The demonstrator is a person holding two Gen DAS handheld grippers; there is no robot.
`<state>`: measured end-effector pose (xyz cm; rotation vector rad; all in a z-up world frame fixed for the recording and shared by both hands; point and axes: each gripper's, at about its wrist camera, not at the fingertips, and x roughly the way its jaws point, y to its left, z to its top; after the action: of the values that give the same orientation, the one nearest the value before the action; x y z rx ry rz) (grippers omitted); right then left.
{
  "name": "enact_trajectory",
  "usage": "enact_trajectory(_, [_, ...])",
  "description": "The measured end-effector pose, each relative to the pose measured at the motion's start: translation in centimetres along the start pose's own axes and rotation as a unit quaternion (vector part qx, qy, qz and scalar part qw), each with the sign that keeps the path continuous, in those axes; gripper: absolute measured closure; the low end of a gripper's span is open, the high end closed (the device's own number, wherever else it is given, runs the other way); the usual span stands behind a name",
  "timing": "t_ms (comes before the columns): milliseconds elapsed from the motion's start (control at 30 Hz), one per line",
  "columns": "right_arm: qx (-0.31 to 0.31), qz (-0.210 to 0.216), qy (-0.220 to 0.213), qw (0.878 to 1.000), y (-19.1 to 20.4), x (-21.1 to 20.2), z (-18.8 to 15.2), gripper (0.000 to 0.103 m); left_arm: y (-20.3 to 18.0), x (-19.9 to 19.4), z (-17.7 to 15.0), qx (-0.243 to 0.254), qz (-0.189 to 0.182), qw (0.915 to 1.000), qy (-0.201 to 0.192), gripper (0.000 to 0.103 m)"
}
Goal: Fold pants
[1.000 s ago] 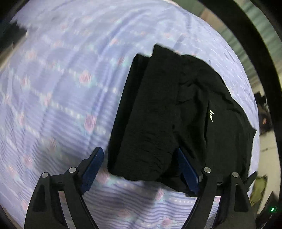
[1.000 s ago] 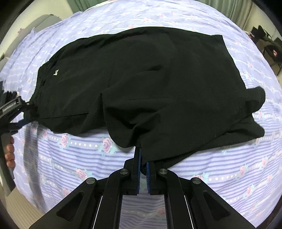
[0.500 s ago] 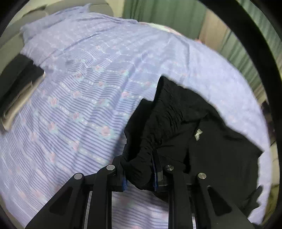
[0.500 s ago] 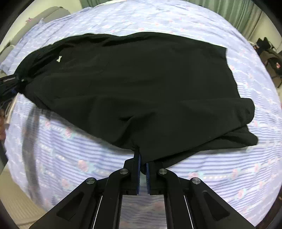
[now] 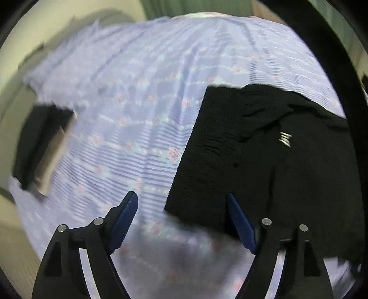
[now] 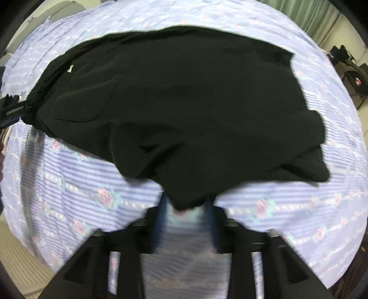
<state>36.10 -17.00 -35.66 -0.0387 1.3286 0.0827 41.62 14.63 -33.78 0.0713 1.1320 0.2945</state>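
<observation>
Black pants (image 6: pixel 184 101) lie on the purple floral bedsheet (image 6: pixel 69 184), spread across the right wrist view with a small white logo (image 6: pixel 70 68) at the left. In the left wrist view the waistband end (image 5: pixel 230 149) lies flat, logo (image 5: pixel 285 139) showing. My left gripper (image 5: pixel 181 214) is open, its blue pads on either side of the waistband corner, holding nothing. My right gripper (image 6: pixel 186 218) is blurred and open, its fingers apart around the near hem of the pants.
The bed edge and a dark object with a beige side (image 5: pixel 43 147) are at the left of the left wrist view. Green curtains (image 6: pixel 306 13) hang behind the bed. Dark bags (image 6: pixel 349 66) sit on the floor at far right.
Both grippers were shut on the pants and have opened, letting the cloth drop flat on the sheet. The left gripper's waistband has been laid down and smoothed out.
</observation>
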Motion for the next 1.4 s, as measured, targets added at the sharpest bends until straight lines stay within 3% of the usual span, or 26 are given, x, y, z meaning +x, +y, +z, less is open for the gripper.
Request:
enact_trajectory(100, [0.024,0.011,-0.043,0.999,-1.8,-3.4,-1.6,0.061,-1.3,-3.8,-0.9,0.069,-0.009,0.9966,-0.044,0.018])
enact_trajectory(200, [0.063,0.0,-0.078,0.995,-5.0,-6.0,-2.2,0.06,-4.1,-6.8,-1.7,0.113,-0.077,0.9889,-0.059,0.018])
enact_trajectory(300, [0.108,-0.015,-0.107,0.988,-9.8,-7.5,-2.1,0.06,-8.2,-8.7,-2.0,0.14,-0.164,0.9741,-0.07,0.018])
enact_trajectory(367, [0.151,-0.006,-0.122,0.981,-12.1,-7.6,-2.0,0.06,-11.7,-9.6,-2.2,0.163,-0.202,0.9624,-0.081,0.018])
enact_trajectory(500, [0.246,0.048,-0.137,0.958,-16.3,-5.8,-0.9,0.06,-17.4,-9.2,-1.3,0.212,-0.237,0.9423,-0.104,0.019])
enact_trajectory(567, [0.289,0.052,-0.132,0.947,-17.1,-4.6,-0.7,0.059,-19.6,-8.1,0.2,0.237,-0.252,0.9313,-0.114,0.019])
enact_trajectory(633, [0.33,0.06,-0.14,0.932,-17.2,-3.6,-0.7,0.056,-20.9,-6.3,2.4,0.268,-0.272,0.9164,-0.12,0.019])
enact_trajectory(700, [0.353,0.063,-0.151,0.921,-16.7,-3.2,-1.1,0.04,-23.9,-5.7,5.2,0.298,-0.293,0.9,-0.123,0.019])
enact_trajectory(800, [0.373,0.053,-0.159,0.913,-15.9,-2.6,-1.0,0.038,-28.5,-5.0,8.9,0.338,-0.324,0.8761,-0.115,0.021])
enact_trajectory(900, [0.39,0.052,-0.162,0.905,-15.9,-1.9,-0.8,0.038,-33.6,-3.8,12.0,0.391,-0.35,0.8451,-0.1,0.022])
enact_trajectory(1067, [0.435,0.033,-0.178,0.882,-16.5,-1.2,-1.0,0.038,-41.3,-3.0,13.0,0.477,-0.361,0.7961,-0.088,0.025])
enact_trajectory(1167, [0.462,0.037,-0.177,0.868,-17.0,-0.2,-0.8,0.038,-45.5,-2.0,12.9,0.514,-0.363,0.774,-0.071,0.027])
enact_trajectory(1267, [0.48,0.04,-0.17,0.86,-17.4,0.9,-0.3,0.038,-48.1,-1.2,12.0,0.543,-0.346,0.7624,-0.065,0.038])
enact_trajectory(1333, [0.481,0.036,-0.167,0.86,-17.5,1.5,0.2,0.039,-48.5,-0.5,11.4,0.552,-0.337,0.7603,-0.061,0.066])
enact_trajectory(1367, [0.479,0.034,-0.162,0.862,-17.5,1.7,0.5,0.045,-48.1,-0.6,11.2,0.551,-0.338,0.7606,-0.059,0.074])
enact_trajectory(1400, [0.477,0.028,-0.158,0.864,-17.5,2.0,0.7,0.061,-48.3,-0.5,11.3,0.548,-0.341,0.7617,-0.054,0.086])
